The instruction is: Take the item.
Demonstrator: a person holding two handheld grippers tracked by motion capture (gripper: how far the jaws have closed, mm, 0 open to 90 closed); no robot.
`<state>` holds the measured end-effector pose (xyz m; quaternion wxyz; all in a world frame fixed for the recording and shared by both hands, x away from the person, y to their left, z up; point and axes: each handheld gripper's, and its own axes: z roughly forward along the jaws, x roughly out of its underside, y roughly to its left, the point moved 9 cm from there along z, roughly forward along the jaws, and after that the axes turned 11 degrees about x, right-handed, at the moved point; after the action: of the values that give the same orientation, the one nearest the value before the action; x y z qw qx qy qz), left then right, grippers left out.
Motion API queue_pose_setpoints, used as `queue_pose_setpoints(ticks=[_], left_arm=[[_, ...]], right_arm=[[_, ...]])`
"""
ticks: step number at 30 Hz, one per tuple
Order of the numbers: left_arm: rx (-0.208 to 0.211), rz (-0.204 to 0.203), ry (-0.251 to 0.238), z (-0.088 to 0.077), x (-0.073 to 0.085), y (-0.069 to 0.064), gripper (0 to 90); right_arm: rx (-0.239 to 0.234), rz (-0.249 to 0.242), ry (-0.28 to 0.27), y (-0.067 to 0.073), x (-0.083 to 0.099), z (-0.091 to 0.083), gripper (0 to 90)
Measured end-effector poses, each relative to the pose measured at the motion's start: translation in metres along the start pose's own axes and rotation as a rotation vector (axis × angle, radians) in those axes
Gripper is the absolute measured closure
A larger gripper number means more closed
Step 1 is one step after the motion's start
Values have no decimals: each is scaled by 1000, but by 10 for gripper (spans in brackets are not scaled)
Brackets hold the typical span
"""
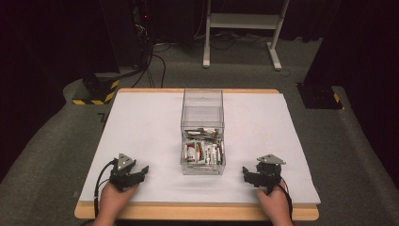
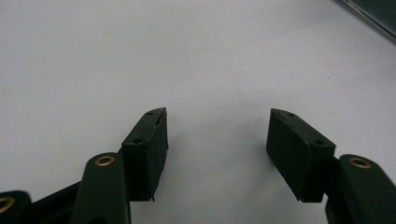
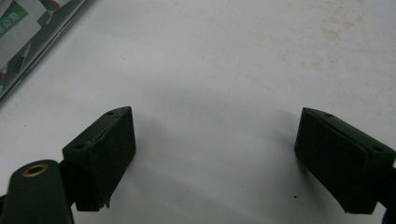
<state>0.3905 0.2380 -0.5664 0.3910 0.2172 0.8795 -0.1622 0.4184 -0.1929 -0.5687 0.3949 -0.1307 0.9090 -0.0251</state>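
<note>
High overhead; gripper cameras near table (image 1: 141, 122).

Desk (image 1: 141, 122): matt white sheet, smooth, w/ faint brownish stains on it in the right gripper view; pale wood edge along the front. Box (image 1: 202, 101): clear hard plastic, glossy, reflective walls. Packets (image 1: 201, 151) inside look like shiny printed foil or plastic. Left claw (image 2: 217, 135) & right claw (image 3: 215, 149): matt black plastic, slightly scuffed edges, brass-coloured metal rivets. Floor (image 1: 51, 141): grey carpet, rough.
</note>
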Motion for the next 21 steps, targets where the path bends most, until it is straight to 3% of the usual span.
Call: queue_pose_setpoints(ticks=[6,15,21], left_arm=[[18,-21,1,-2,-1,-3,422],[32,0,-24,-7,-10,-13,427],[33,35,-33,-10,-15,-22,433]], right_arm=[[0,0,0,0,0,0,125],[0,0,0,0,0,0,124],[0,0,0,0,0,0,125]])
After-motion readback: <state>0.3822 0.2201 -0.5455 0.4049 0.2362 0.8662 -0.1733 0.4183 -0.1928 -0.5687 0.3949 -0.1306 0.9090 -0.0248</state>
